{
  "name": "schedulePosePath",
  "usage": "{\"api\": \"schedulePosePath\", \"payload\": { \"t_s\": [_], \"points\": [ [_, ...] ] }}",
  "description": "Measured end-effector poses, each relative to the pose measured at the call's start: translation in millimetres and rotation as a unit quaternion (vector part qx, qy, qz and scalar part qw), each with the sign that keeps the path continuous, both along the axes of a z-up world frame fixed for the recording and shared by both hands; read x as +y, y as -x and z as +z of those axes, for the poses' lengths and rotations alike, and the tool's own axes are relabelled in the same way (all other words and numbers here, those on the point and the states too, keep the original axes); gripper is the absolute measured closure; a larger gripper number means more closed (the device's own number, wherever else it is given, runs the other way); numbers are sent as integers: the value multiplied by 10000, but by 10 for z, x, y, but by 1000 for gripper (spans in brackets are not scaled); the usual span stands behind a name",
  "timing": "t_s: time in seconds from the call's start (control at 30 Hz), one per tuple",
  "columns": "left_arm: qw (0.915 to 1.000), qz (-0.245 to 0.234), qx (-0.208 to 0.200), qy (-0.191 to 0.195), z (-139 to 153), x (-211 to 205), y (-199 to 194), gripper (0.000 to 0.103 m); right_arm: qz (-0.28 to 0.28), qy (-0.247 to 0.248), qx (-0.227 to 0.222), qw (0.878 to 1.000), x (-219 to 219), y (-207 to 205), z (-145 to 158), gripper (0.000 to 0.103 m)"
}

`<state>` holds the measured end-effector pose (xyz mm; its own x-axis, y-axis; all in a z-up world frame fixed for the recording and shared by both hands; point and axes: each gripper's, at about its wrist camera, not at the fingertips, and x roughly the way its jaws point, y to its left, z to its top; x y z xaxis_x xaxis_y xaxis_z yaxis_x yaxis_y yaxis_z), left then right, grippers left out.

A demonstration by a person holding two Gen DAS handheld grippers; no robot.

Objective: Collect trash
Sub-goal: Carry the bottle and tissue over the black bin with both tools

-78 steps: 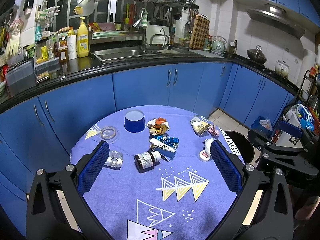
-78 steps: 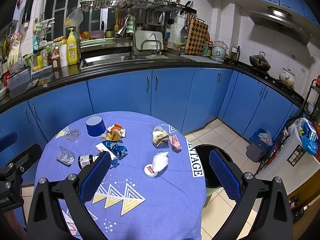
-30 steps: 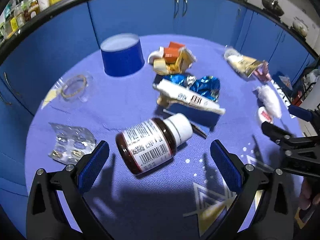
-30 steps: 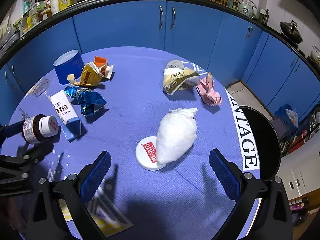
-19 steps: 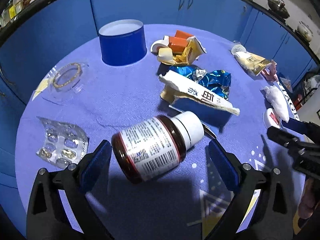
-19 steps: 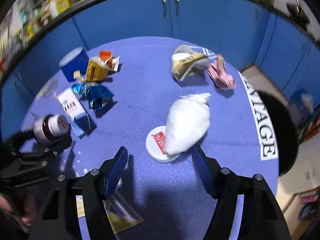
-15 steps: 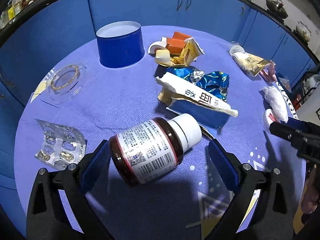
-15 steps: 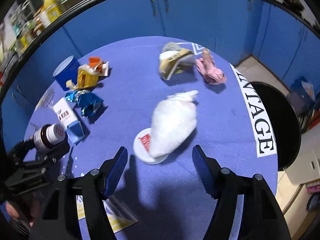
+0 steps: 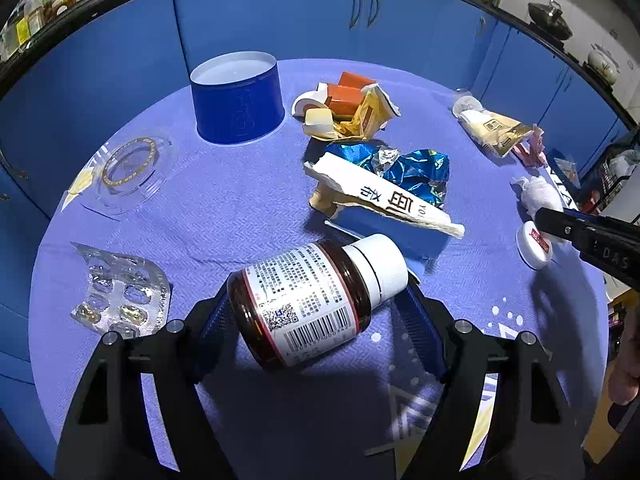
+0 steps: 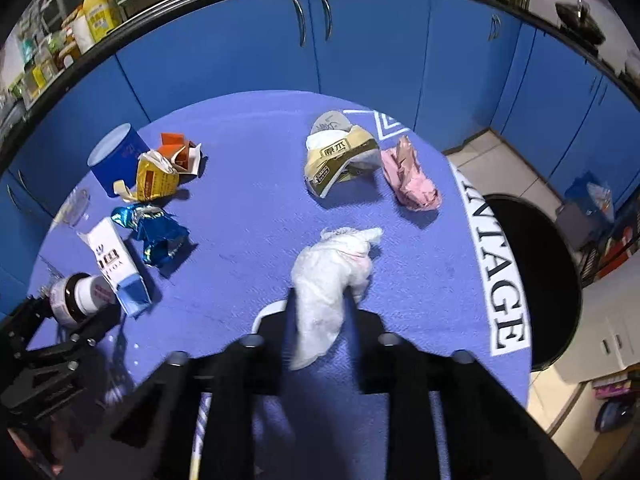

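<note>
My left gripper (image 9: 316, 312) is shut on a brown pill bottle (image 9: 312, 300) with a white cap, lying on its side on the round blue table (image 9: 240, 200). The bottle also shows in the right wrist view (image 10: 80, 294). My right gripper (image 10: 320, 304) is shut on a crumpled white tissue (image 10: 328, 276), beside a white round lid (image 10: 268, 314). Other trash lies around: a torn white and blue carton (image 9: 384, 200), blue foil (image 9: 404, 168), an orange and yellow wrapper (image 9: 348, 108), a tan wrapper (image 10: 340, 158), pink paper (image 10: 410, 180) and a blister pack (image 9: 120, 292).
A blue tub (image 9: 238, 98) and a clear round lid (image 9: 128, 168) stand at the table's far left. A black bin (image 10: 532, 276) stands on the floor right of the table. Blue cabinets (image 10: 360, 40) run behind.
Both grippers came down to the table and closed: the left one on the pill bottle, the right one on the white tissue.
</note>
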<state>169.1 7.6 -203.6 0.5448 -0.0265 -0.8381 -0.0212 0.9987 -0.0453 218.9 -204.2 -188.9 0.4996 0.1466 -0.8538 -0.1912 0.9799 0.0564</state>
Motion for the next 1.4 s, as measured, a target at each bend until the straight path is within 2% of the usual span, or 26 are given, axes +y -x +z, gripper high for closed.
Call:
{"api": "schedulePosePath", "payload": {
  "t_s": [0.13,0.5,0.93,1.17,1.4],
  "points": [
    [9997,-17,-217,-114,122,-48,76,27,-37,57,-240,9997,-47,69,99,89],
    [9971,-335,-683,-29,548,-309,152,27,-171,30,-640,9978,-242,198,355,89],
    [9893,-1121,-928,-84,866,-1280,-238,27,-918,133,-889,9917,-1092,157,516,89],
    [9836,-1496,-999,-132,926,-1836,-468,27,-1242,377,-947,9870,-1445,22,455,89],
    [9814,-1635,-988,-191,942,-2170,-647,27,-1332,307,-930,9862,-1693,-155,361,85]
  ]
}}
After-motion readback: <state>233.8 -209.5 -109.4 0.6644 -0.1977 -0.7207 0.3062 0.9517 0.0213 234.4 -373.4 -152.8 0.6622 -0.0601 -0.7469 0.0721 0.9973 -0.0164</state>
